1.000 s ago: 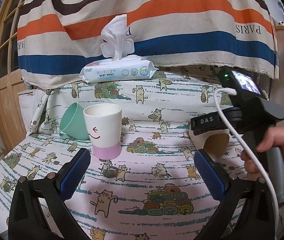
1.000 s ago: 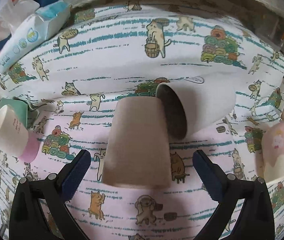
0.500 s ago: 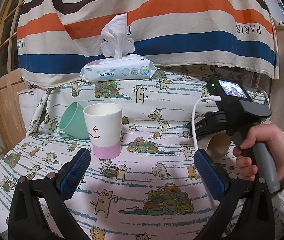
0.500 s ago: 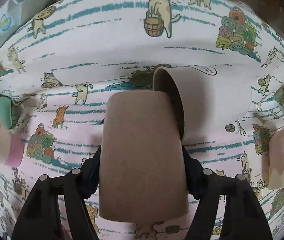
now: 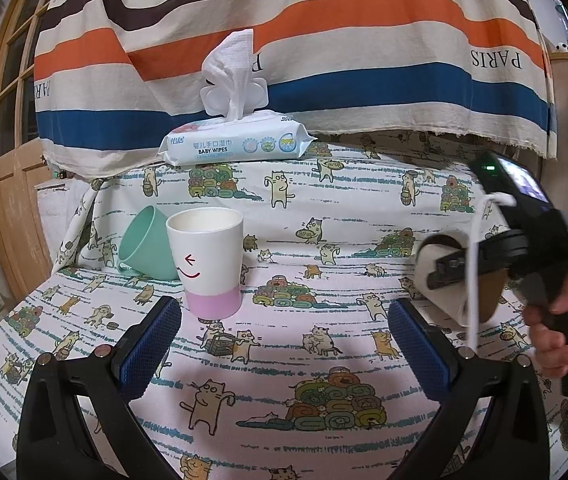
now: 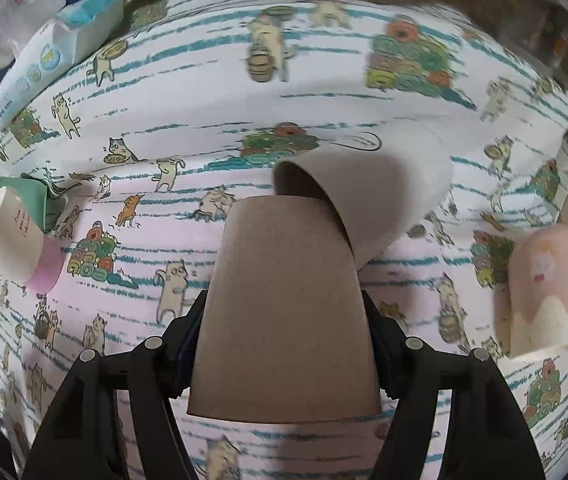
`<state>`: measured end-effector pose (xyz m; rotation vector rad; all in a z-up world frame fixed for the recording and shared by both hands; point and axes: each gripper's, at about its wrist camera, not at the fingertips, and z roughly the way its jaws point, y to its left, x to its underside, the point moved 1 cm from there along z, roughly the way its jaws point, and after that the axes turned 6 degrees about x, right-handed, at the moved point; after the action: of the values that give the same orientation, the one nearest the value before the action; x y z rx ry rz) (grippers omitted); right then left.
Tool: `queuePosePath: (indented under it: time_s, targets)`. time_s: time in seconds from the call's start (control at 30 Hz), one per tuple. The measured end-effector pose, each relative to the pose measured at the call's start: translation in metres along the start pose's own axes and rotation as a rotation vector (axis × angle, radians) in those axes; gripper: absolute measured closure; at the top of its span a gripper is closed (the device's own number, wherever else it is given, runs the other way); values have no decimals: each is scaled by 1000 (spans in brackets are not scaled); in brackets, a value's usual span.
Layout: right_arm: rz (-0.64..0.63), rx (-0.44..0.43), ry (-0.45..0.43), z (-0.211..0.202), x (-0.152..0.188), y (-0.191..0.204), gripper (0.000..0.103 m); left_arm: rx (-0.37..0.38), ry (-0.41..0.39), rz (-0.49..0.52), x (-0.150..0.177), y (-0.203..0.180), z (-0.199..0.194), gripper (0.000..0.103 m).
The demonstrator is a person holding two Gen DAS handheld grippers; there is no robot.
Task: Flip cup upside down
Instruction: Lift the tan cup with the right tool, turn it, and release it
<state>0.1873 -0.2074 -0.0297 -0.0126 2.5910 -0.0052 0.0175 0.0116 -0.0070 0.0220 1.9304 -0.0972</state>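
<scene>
The right claw [image 6: 284,344] squeezes the brown cup [image 6: 284,312] by its sides — light, stiff, maybe slippery. Left claw [image 5: 284,344] is open.

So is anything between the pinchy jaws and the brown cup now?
Nothing is. The right gripper already has its jaws shut on the plain brown tapered cup. A second brown cup lying on its side leans against its far end, so that one may shift when the held cup gets turned.
</scene>
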Motion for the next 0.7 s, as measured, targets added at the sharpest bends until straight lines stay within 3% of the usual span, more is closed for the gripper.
queuePosePath:
  time_s: [0.43, 0.7]
  targets:
    - [-9, -148, -90, -59, 44, -14, 33, -1, 5, -1, 0, -1, 0, 0]
    - [-12, -247, -77, -69, 83, -13, 33, -1, 5, -1, 0, -1, 0, 0]
